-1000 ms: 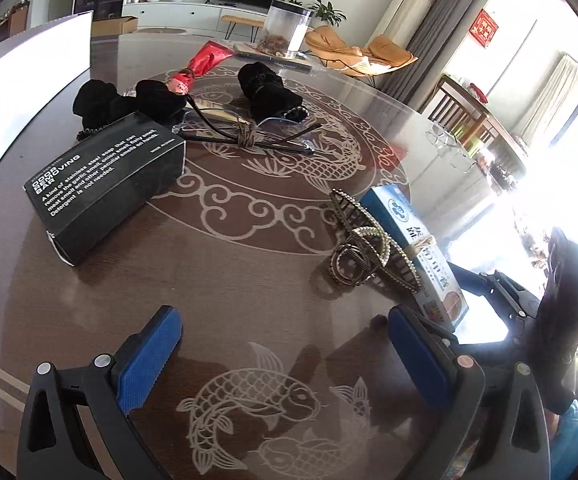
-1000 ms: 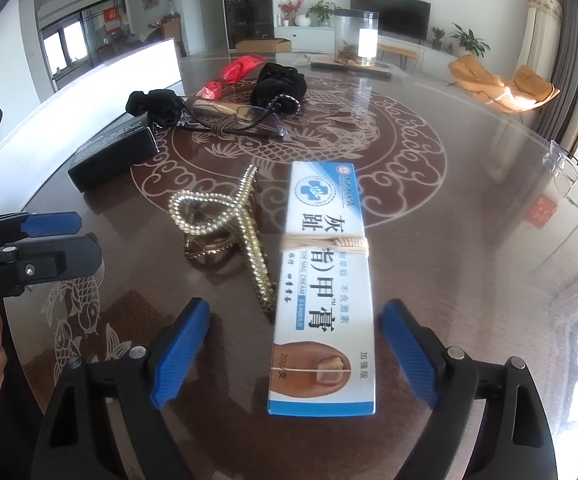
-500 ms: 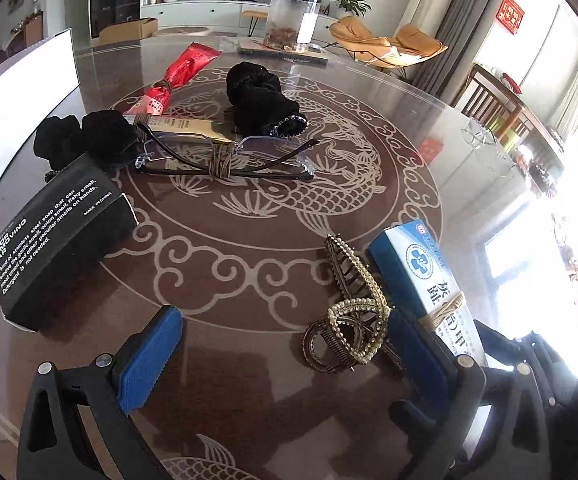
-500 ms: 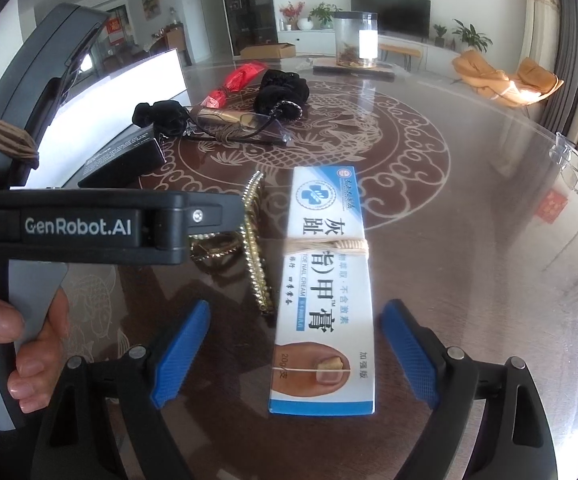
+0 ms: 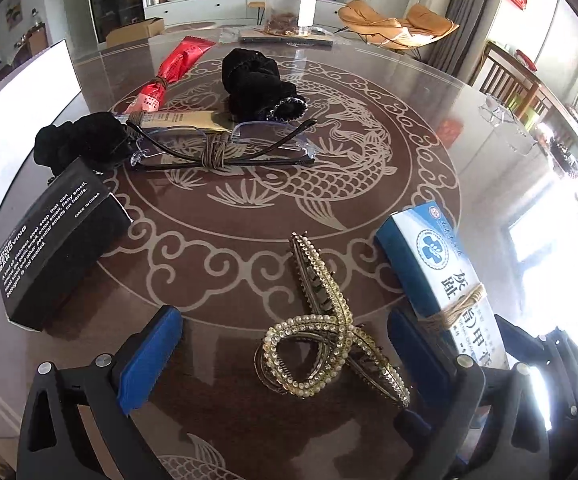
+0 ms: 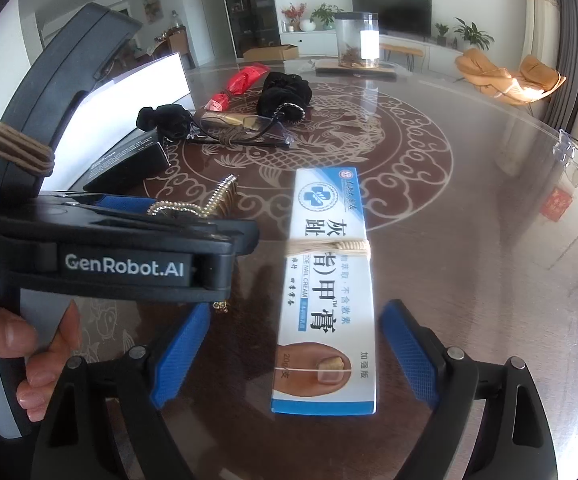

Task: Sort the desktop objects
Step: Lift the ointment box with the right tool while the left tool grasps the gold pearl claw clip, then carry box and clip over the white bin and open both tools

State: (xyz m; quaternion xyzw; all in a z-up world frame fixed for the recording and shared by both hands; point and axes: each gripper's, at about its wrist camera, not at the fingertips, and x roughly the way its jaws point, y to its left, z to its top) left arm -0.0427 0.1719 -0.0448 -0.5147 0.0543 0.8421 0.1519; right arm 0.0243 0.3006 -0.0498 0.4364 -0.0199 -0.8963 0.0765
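Between my left gripper jaws, spread wide and gripping nothing, lies the pearl hair clip on the surface, long axis running away from me, while my right gripper, equally released, straddles the cream box.

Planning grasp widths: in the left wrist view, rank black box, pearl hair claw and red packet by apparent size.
1. black box
2. pearl hair claw, close behind, though nearness to the camera inflates it
3. red packet, smallest, though farthest away
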